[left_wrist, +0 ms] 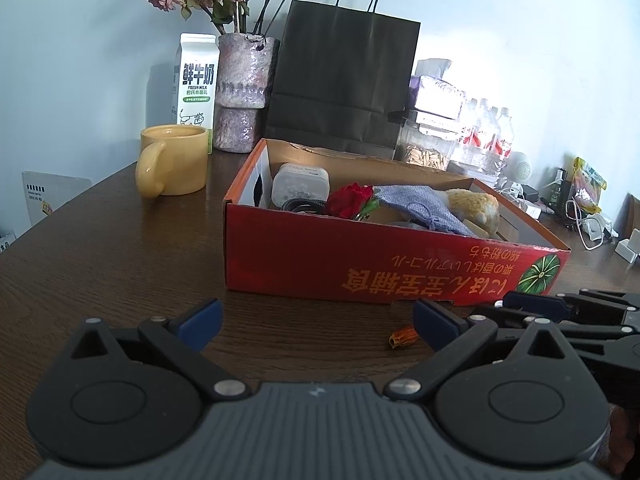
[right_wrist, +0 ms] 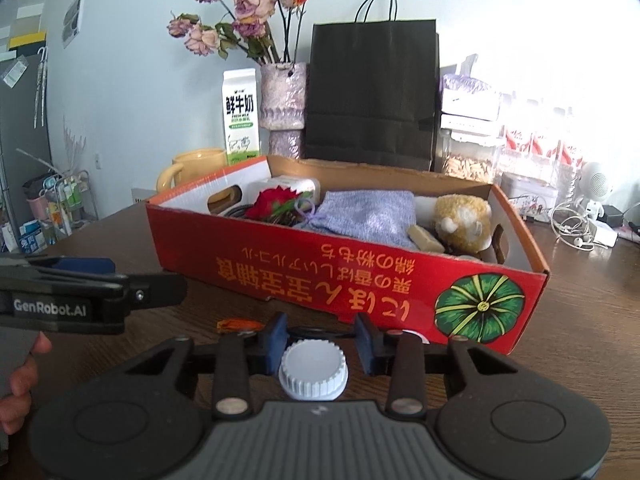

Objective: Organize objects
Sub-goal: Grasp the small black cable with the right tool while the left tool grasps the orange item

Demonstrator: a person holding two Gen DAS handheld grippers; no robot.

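Now right gripper [right_wrist: 320, 346] around white cap [right_wrist: 313, 374]

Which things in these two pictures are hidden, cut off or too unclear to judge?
- Right wrist view: the body under the white cap is hidden by the cap itself; whether the right gripper pads press it is unclear.
- Both views: the floor of the red box is hidden by its front wall.
- Left wrist view: the right gripper is cut off by the left gripper.
- Right wrist view: the bottles are washed out by window glare.
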